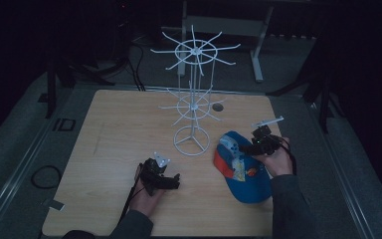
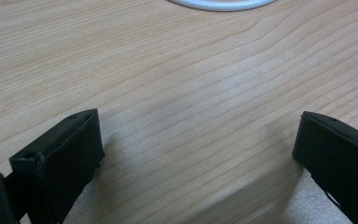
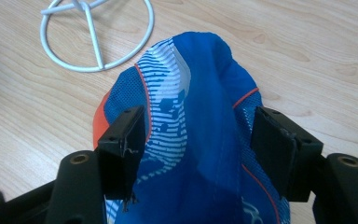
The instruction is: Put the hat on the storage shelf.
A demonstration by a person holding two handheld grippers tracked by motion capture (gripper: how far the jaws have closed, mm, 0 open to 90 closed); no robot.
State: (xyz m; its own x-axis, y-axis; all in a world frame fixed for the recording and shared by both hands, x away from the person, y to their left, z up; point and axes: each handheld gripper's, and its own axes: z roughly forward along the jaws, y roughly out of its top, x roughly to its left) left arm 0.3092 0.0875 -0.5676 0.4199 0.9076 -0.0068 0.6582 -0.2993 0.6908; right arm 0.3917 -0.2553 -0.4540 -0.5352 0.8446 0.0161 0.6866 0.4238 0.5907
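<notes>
The left gripper (image 1: 175, 180) is held low at the near left in the left hand (image 1: 146, 196), jaws spread wide with nothing between them, while the right gripper (image 1: 248, 148) is angled inward from the right hand (image 1: 277, 160), jaws parted around blue fabric.

Cap (image 3: 200, 116): blue, with orange piping, an orange patch and a white-striped mesh panel. Rack (image 1: 193, 89) all white, table (image 1: 119, 129) light wood grain. Both grippers' jaws black.
</notes>
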